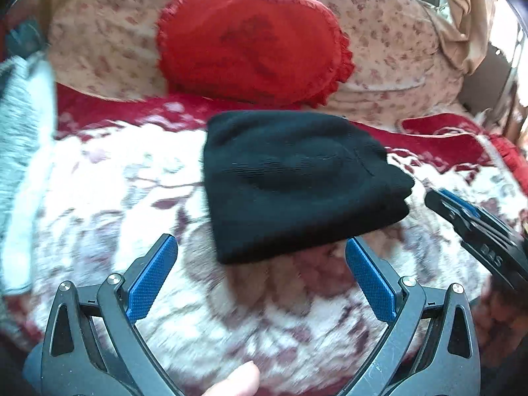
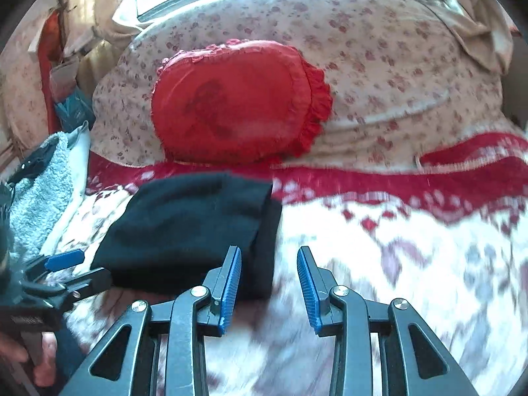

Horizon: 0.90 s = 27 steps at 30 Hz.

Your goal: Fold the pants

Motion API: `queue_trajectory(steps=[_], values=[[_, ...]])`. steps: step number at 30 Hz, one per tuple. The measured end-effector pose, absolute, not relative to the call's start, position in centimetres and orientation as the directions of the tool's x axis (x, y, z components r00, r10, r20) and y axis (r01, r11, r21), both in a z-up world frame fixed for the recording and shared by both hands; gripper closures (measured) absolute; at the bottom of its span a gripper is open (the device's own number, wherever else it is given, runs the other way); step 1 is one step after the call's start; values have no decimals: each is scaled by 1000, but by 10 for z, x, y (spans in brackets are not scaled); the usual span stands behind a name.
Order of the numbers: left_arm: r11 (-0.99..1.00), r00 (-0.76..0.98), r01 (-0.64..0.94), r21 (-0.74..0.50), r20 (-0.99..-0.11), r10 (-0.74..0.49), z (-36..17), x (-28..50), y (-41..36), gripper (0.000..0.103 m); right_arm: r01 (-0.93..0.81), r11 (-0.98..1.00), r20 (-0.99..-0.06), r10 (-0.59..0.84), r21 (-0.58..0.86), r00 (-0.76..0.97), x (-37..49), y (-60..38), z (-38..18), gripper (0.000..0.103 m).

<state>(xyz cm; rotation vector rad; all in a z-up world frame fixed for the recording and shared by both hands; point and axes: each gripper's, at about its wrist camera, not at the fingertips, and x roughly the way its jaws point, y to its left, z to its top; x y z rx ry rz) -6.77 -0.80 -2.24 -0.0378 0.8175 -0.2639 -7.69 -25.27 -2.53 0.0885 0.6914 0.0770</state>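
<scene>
The black pants (image 1: 297, 181) lie folded into a compact bundle on the red and white bedspread (image 1: 115, 178). My left gripper (image 1: 260, 241) is wide open just in front of the bundle's near edge, with nothing between its blue pads. In the right wrist view the pants (image 2: 191, 224) sit to the left, their right edge just behind my left finger. My right gripper (image 2: 269, 249) is open over the bedspread and holds nothing. Each gripper shows in the other's view: the right gripper (image 1: 439, 198) beside the bundle's right corner, the left gripper (image 2: 92, 265) at its near left corner.
A red frilled cushion (image 1: 250, 43) leans on a flowered pillow (image 1: 379, 33) behind the pants. A pale blue towel (image 2: 43, 178) lies at the left edge of the bed. A thumb (image 1: 237, 379) shows at the bottom. Bedspread (image 2: 396, 264) stretches to the right.
</scene>
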Motion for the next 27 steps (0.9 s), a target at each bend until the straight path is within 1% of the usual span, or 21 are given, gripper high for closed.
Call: queue_trajectory(steps=[2, 4, 7, 8, 10, 13, 16, 20, 27], values=[[973, 682, 202, -113, -697, -222, -17, -75, -7, 1, -48, 990, -628, 120, 131, 769, -86, -250, -26, 70], [978, 690, 175, -114, -694, -205, -18, -74, -5, 1, -51, 992, -619, 109, 111, 778, -91, -246, -26, 70], [985, 666, 147, -89, -727, -166, -32, -69, 0, 1, -40, 996, -623, 85, 85, 777, -87, -242, -29, 70], [986, 655, 136, -99, -738, -164, -33, -67, 1, 1, -29, 996, -629, 74, 81, 774, -85, -242, -32, 70], [987, 654, 122, -107, -739, -161, -34, -65, 3, 1, -12, 997, -641, 61, 81, 765, -81, -242, -37, 70], [992, 650, 107, -70, -750, -123, -38, -62, 1, 1, 1, 996, -654, 54, 84, 754, -79, -244, -42, 70], [988, 623, 116, -97, -768, -149, -43, -60, 0, 1, 6, 997, -661, 51, 83, 749, -79, -244, -45, 70], [984, 616, 124, -125, -768, -174, -42, -59, 0, 1, 9, 997, -666, 48, 81, 744, -77, -242, -48, 70], [985, 604, 114, -133, -778, -175, -44, -59, 1, 1, -9, 997, -676, 59, 77, 735, -76, -236, -51, 70]])
